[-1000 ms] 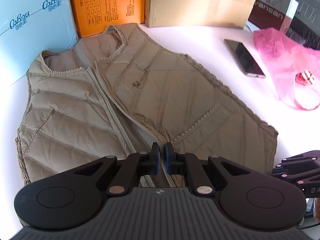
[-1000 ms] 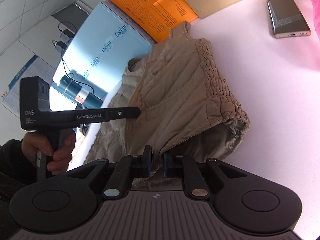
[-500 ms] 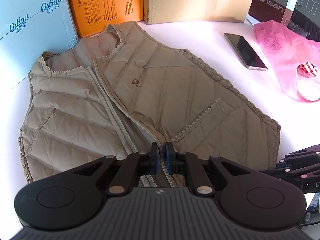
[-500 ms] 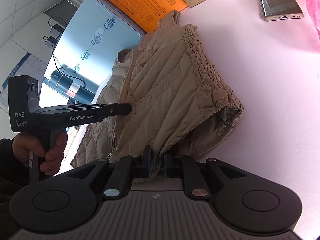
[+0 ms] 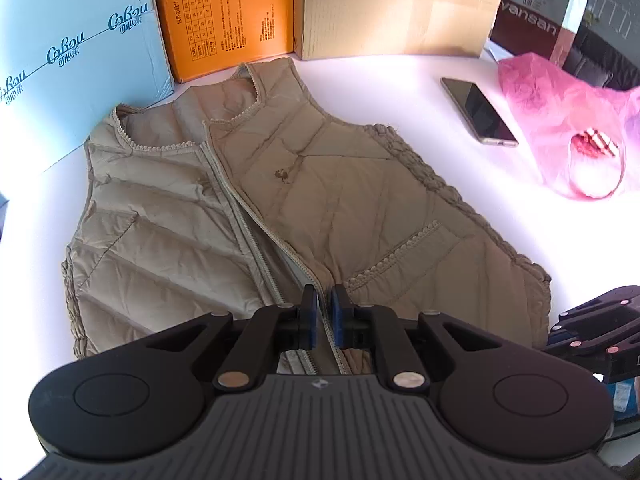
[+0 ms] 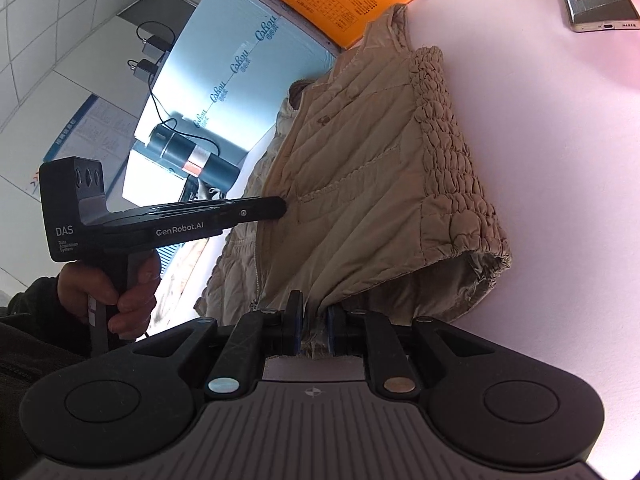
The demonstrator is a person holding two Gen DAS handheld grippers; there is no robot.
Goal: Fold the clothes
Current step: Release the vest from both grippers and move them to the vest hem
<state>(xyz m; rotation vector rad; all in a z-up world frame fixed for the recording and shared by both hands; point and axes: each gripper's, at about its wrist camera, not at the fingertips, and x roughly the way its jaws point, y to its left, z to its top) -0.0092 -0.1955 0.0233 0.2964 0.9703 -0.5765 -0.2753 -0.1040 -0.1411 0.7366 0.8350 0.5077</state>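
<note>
A beige quilted vest point(image 5: 360, 208) lies front up on the white table point(image 5: 380, 88), its zipper half apart. My left gripper point(image 5: 324, 308) hovers over the lower zipper. Its jaws are opening to a narrow gap where the zipper edge shows, and the pads stand just off it. In the right wrist view, the left gripper point(image 6: 280, 208) points at the vest point(image 6: 380, 168) near the pocket seam, held by a person's hand point(image 6: 120, 288). My right gripper point(image 6: 313, 320) is shut on the vest's bottom hem, with fabric bunched between its pads and the corner lifted.
A phone point(image 5: 478, 112) and a pink plastic bag point(image 5: 568, 132) lie to the right of the vest. A blue box point(image 5: 76, 64), an orange box point(image 5: 224, 12) and a cardboard box point(image 5: 392, 4) wall off the back. The right gripper's black frame point(image 5: 596, 328) shows at the lower right.
My left gripper drew back and up a little, so more of the vest shows, and its jaw gap widened. The right gripper tilted slightly but kept its hold on the hem.
</note>
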